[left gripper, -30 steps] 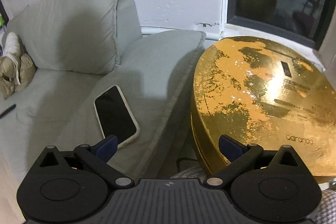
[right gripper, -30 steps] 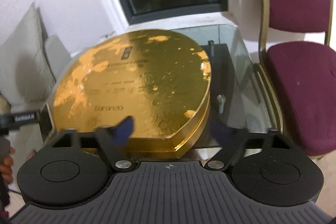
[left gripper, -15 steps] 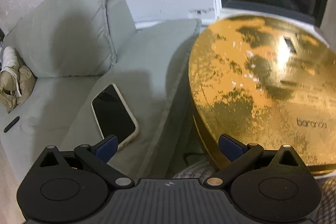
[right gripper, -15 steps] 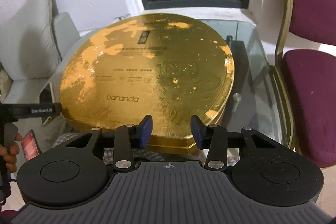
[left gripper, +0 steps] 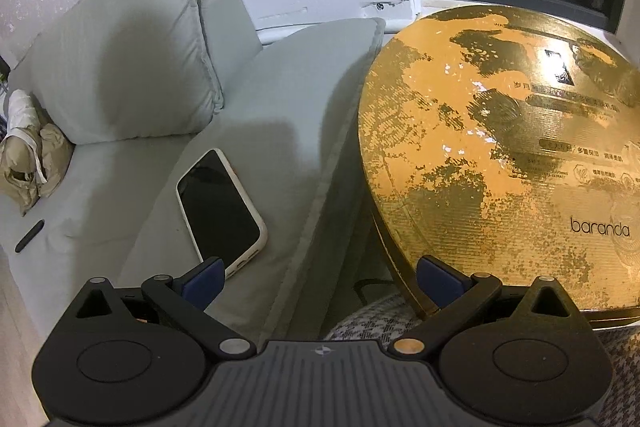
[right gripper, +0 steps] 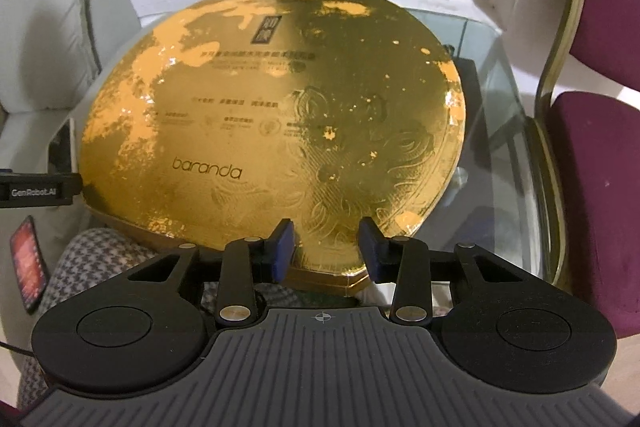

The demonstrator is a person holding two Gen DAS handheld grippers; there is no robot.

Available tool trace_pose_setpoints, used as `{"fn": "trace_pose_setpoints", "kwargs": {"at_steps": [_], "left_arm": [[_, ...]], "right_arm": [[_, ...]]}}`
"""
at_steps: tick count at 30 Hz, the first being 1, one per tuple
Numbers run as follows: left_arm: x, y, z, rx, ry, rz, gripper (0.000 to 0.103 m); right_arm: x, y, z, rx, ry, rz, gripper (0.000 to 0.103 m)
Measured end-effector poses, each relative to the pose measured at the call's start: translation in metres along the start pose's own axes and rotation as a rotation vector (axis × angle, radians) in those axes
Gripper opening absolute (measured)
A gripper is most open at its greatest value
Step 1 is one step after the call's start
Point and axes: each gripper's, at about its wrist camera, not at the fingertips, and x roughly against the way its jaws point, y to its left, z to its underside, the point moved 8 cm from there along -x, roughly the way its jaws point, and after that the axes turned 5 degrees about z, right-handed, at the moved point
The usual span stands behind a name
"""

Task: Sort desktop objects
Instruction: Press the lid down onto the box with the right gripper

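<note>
Both my grippers hover empty by the round gold box on the glass table.

From my left wrist, my left gripper [left gripper: 320, 277] hangs spread wide and holds nothing, above the gap between the grey sofa [left gripper: 280, 131] and the gold box [left gripper: 500, 163]; a phone [left gripper: 220, 203] in a pale case lies face up on the seat cushion, near my left fingertip. From my right wrist, my right gripper [right gripper: 326, 251] is partly parted, gripping nothing, its pads just above the near rim of the gold box [right gripper: 280, 119], which sits on the glass table [right gripper: 496, 99] beside a maroon chair [right gripper: 600, 163].
</note>
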Motion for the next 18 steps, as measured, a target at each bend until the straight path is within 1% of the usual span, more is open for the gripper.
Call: {"fn": "trace_pose_setpoints", "kwargs": {"at_steps": [3, 6, 10, 12, 13, 14, 15, 17, 18], "left_arm": [[-0.002, -0.001, 0.0, -0.007, 0.012, -0.006, 0.103], [-0.004, -0.001, -0.001, -0.015, 0.024, -0.009, 0.103], [0.002, 0.0, -0.001, -0.009, 0.031, -0.008, 0.102], [0.01, -0.001, -0.001, -0.009, 0.024, 0.0, 0.102], [0.017, -0.001, -0.001, -0.011, 0.015, 0.008, 0.102], [0.024, -0.002, -0.002, -0.012, 0.006, 0.018, 0.102], [0.032, -0.003, -0.004, -0.011, -0.007, 0.03, 0.102], [0.049, -0.006, -0.008, -0.011, -0.038, 0.053, 0.102], [0.058, -0.008, -0.01, -0.014, -0.059, 0.063, 0.102]], "right_arm": [[0.0, 0.001, 0.0, 0.0, 0.013, -0.001, 0.042], [0.007, 0.001, 0.0, -0.035, 0.014, -0.034, 0.042], [0.024, 0.0, 0.0, -0.046, -0.007, -0.042, 0.044], [0.032, -0.002, 0.001, -0.065, -0.007, -0.046, 0.051], [0.036, -0.004, 0.001, -0.074, -0.007, -0.048, 0.053], [0.041, -0.005, 0.002, -0.083, -0.007, -0.052, 0.059], [0.044, -0.006, 0.003, -0.091, -0.005, -0.055, 0.068], [0.057, -0.007, 0.003, -0.112, -0.016, -0.065, 0.078], [0.064, -0.008, 0.003, -0.12, -0.033, -0.07, 0.081]]}}
